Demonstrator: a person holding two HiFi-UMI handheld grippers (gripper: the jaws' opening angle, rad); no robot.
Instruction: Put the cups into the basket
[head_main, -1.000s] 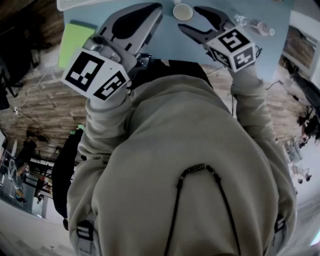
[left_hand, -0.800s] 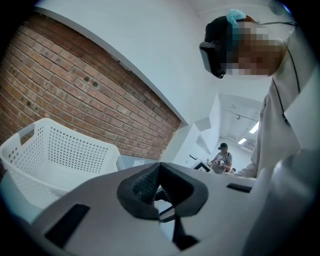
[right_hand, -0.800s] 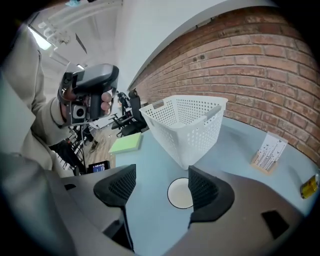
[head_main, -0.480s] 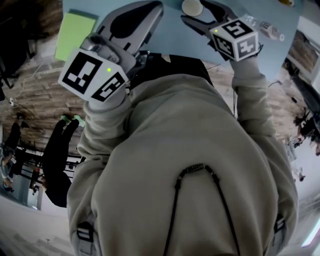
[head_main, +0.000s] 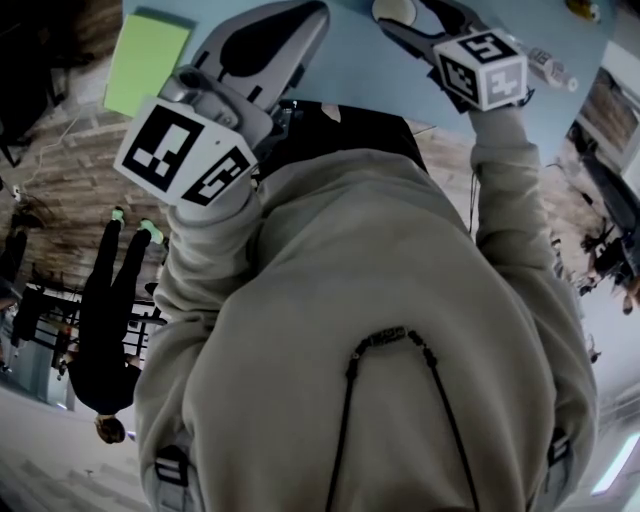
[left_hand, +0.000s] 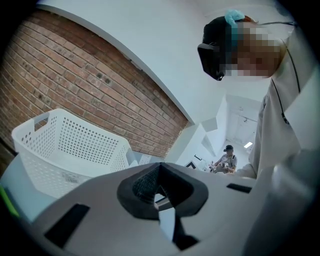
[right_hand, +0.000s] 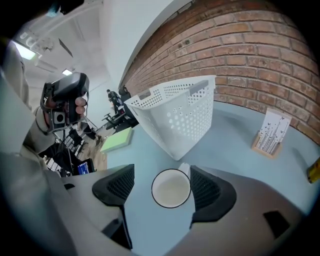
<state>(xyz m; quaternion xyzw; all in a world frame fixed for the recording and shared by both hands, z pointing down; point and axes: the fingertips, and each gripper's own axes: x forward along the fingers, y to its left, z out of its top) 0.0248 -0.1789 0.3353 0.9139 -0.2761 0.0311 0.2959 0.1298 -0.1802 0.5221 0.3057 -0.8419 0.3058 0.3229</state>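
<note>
A white cup (right_hand: 171, 188) with a dark rim stands upright on the light blue table (right_hand: 235, 130). My right gripper (right_hand: 161, 184) is open with a jaw on each side of the cup. Its jaws have just been opening; the right pad is close to the cup's handle and the left pad is clear of the cup. The head view has the cup (head_main: 395, 10) at the top edge, inside the right gripper (head_main: 412, 12). The white perforated basket (right_hand: 175, 112) stands just beyond the cup. My left gripper (left_hand: 159, 167) is shut and empty, with the basket (left_hand: 65, 145) ahead on its left.
A green pad (head_main: 148, 62) lies at the table's left end. A plastic bottle (head_main: 550, 68) lies to the right of my right gripper. A small card holder (right_hand: 270, 132) stands near the brick wall. A yellow object (right_hand: 315, 170) is at the far right edge.
My right gripper has moved down and forward, so the cup now sits between its jaws rather than to their left. The left gripper has sunk slightly.
</note>
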